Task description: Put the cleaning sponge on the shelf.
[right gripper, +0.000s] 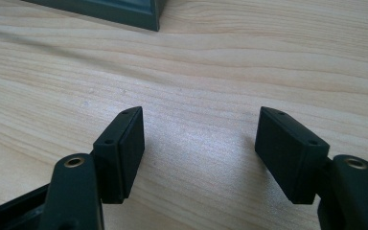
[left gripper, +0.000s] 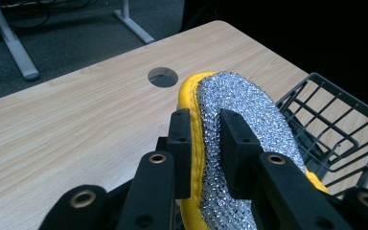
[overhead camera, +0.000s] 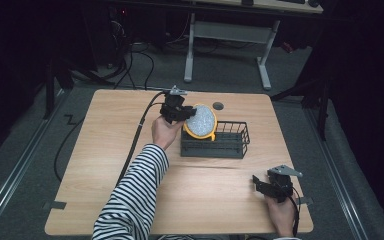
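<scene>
1. High view: left gripper (overhead camera: 182, 114) grips the pad (overhead camera: 200, 121), an oval disc w/ yellow rim and glittery silver face, standing on edge at the left end of the rack (overhead camera: 230, 142); right gripper (overhead camera: 261, 184) is near the table's (overhead camera: 105, 150) front right corner
2. Left gripper view: jaws clamp the pad (left gripper: 239, 103), yellow stitched edge + silver mesh, rack (left gripper: 335, 124) beyond
3. Right gripper view: right gripper (right gripper: 199, 139) jaws wide apart, nothing between, over bare table (right gripper: 196, 72)

Pale wooden table (overhead camera: 105, 165), square, rounded at the corners. Round cable hole (overhead camera: 218, 106) near the far edge, just right of its middle. Small grey bracket (overhead camera: 54, 205) at the near left corner. Beyond the far edge, white desk legs (overhead camera: 265, 65) on grey carpet (overhead camera: 230, 75). Black cables (overhead camera: 140, 60) loose on the floor off the far left corner. Metal rail (overhead camera: 15, 170) along the left side.
</scene>
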Tool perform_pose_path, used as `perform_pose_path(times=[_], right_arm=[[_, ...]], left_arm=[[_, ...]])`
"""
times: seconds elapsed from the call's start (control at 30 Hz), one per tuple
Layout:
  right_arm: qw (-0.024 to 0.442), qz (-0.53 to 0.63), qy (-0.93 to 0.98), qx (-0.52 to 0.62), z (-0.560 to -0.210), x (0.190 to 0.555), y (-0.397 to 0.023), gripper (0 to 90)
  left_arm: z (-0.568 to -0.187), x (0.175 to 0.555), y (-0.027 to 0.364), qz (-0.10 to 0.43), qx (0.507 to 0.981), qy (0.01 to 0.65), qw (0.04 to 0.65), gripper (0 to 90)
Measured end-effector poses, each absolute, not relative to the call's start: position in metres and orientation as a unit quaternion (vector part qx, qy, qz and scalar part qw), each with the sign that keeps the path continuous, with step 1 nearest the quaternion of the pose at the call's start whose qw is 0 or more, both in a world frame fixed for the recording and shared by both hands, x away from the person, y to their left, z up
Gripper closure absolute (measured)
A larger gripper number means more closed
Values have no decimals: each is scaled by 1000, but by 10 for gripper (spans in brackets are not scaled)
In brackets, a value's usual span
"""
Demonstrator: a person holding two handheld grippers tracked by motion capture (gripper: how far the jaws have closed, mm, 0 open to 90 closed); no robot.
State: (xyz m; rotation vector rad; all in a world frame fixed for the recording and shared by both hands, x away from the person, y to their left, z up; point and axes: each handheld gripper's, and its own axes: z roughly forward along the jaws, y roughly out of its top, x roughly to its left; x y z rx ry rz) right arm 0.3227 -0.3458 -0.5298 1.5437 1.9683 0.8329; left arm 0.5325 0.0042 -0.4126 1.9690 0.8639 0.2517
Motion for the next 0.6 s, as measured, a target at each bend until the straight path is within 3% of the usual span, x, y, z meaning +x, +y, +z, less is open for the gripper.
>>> perform_pose_path(times=[0.6], right_arm=[[251, 306, 723, 566, -530, 323, -346, 343]], left_arm=[[-418, 522, 1, 103, 824, 333, 447, 699]])
